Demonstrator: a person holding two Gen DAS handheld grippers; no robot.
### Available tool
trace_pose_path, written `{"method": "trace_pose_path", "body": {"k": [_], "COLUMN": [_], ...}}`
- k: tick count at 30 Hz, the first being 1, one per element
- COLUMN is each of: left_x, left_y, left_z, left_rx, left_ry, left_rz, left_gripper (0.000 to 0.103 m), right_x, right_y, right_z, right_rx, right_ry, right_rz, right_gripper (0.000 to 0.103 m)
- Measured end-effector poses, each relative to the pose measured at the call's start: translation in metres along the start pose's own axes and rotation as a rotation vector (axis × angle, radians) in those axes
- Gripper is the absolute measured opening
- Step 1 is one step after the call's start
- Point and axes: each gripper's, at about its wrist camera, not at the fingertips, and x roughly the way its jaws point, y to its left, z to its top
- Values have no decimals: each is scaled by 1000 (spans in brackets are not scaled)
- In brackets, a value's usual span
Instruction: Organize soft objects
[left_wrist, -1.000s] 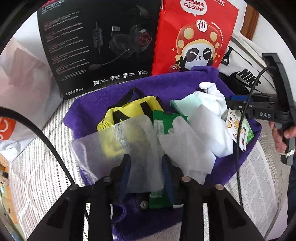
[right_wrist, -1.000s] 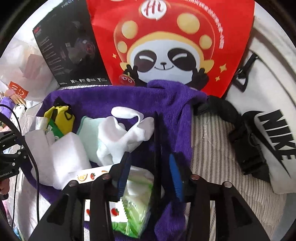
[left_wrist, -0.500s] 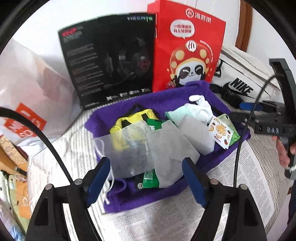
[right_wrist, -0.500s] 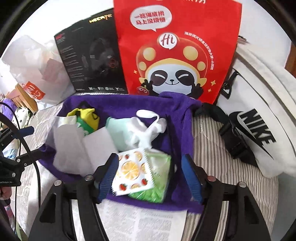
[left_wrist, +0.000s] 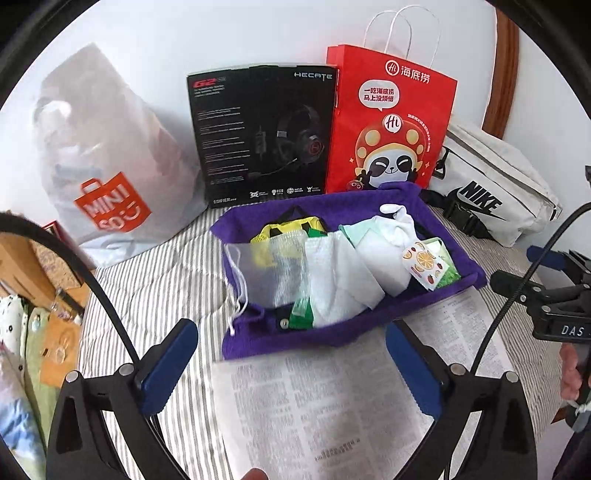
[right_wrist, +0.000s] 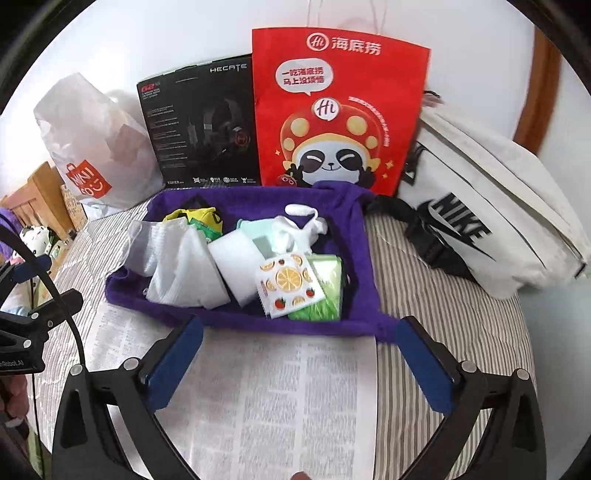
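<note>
A purple fabric tray (left_wrist: 332, 339) (right_wrist: 362, 236) sits on the striped bed and holds soft things: a sheer drawstring pouch (left_wrist: 266, 273), white cloths (left_wrist: 340, 280) (right_wrist: 184, 269), a yellow mesh bag (left_wrist: 284, 229) (right_wrist: 199, 216), a white sock (left_wrist: 397, 225) (right_wrist: 295, 229), a fruit-print packet (left_wrist: 424, 264) (right_wrist: 290, 284) and a green packet (right_wrist: 325, 291). My left gripper (left_wrist: 291, 369) is open and empty, held back over the newspaper in front of the tray. My right gripper (right_wrist: 299, 365) is open and empty, also over the newspaper.
A newspaper (left_wrist: 325, 410) (right_wrist: 280, 398) lies in front of the tray. Behind it stand a white Miniso bag (left_wrist: 107, 162), a black headset box (left_wrist: 266, 136) and a red panda paper bag (left_wrist: 388, 122) (right_wrist: 336, 110). A white Nike bag (left_wrist: 491, 188) (right_wrist: 491, 214) lies at the right.
Both grippers let go of what they pinched, opened wide and pulled back from the tray. The pouch and the fruit-print packet now lie in the tray.
</note>
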Motion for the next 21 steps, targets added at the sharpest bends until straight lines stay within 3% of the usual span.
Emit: {"method": "trace_pose_path", "body": {"k": [21], "left_x": [-55], "left_y": [-22], "left_z": [-26], "left_rx": [-50], "left_ry": [-15], "left_rz": [26], "left_gripper": [103], "right_x": [-59], "right_y": [-25], "right_z": [-40], "right_rx": [83], "right_ry": [-19], "right_rz": [-32], "right_gripper": [103]}}
